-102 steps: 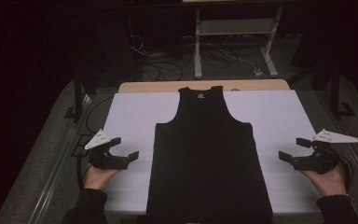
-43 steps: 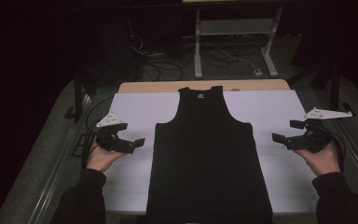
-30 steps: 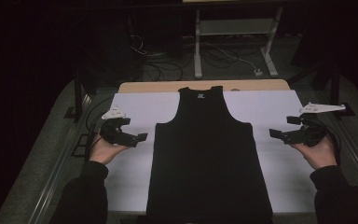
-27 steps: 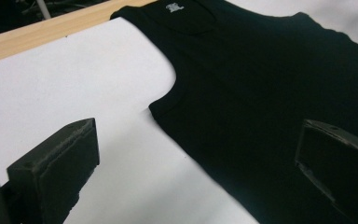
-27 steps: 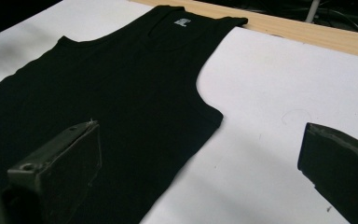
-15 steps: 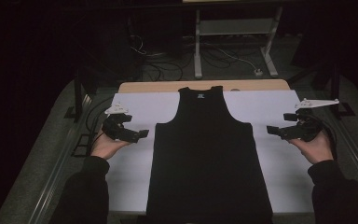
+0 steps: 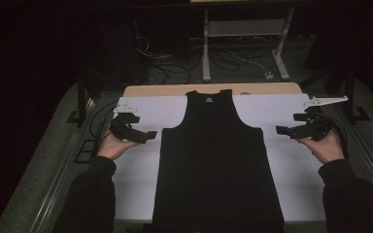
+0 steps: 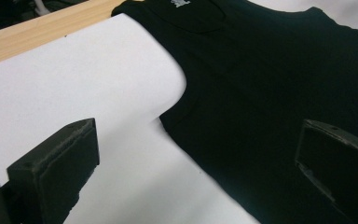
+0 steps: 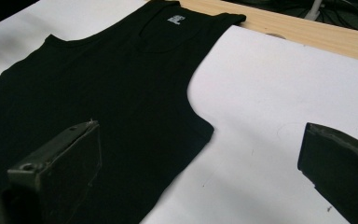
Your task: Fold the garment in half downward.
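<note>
A black tank top (image 7: 215,160) lies flat and face up on a white sheet (image 7: 291,165), its neck towards the far edge. My left gripper (image 7: 148,135) hovers open just left of the shirt's left armhole (image 8: 177,112), with nothing between its jaws. My right gripper (image 7: 281,130) is open too, just right of the shirt's right armhole (image 9: 200,126). The left gripper view shows the shirt body (image 8: 270,93) and a small white neck label (image 8: 179,3). In the right gripper view the same label (image 9: 176,19) sits near the top.
The white sheet covers a wooden table whose bare far edge (image 7: 213,89) shows beyond the shirt. Metal rails (image 7: 68,160) run along the table's sides. Cables and a white stand (image 7: 243,43) sit on the dark floor behind.
Both grippers have moved forward and inward from the sheet's sides, and now sit close to the shirt's armholes. The shirt has not moved.
</note>
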A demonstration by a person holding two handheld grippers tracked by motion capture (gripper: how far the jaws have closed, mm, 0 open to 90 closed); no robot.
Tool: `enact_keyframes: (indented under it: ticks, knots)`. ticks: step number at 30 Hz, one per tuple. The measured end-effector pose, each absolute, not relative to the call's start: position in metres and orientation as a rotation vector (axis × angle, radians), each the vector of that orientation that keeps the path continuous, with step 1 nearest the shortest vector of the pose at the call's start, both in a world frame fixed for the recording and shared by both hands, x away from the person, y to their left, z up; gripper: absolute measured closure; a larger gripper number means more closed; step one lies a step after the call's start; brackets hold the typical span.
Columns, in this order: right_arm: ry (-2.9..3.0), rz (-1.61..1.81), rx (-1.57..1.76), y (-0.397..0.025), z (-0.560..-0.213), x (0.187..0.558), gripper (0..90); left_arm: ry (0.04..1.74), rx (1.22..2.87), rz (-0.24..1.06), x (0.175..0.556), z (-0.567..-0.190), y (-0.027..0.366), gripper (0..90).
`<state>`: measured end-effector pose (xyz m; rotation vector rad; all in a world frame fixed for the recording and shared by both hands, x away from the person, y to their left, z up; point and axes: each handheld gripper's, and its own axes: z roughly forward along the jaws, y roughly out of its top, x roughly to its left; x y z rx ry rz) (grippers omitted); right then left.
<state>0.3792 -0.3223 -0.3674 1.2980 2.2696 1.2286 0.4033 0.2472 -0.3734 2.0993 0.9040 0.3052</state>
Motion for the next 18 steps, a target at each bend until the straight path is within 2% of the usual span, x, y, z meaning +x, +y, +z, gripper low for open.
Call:
enact_keyframes:
  ticks: [18]
  knots:
    - [2.294,1.218,1.327,-0.314,-0.377,0.405,0.0,0.922,2.095,0.276,0.429,-0.377,0.238,0.0]
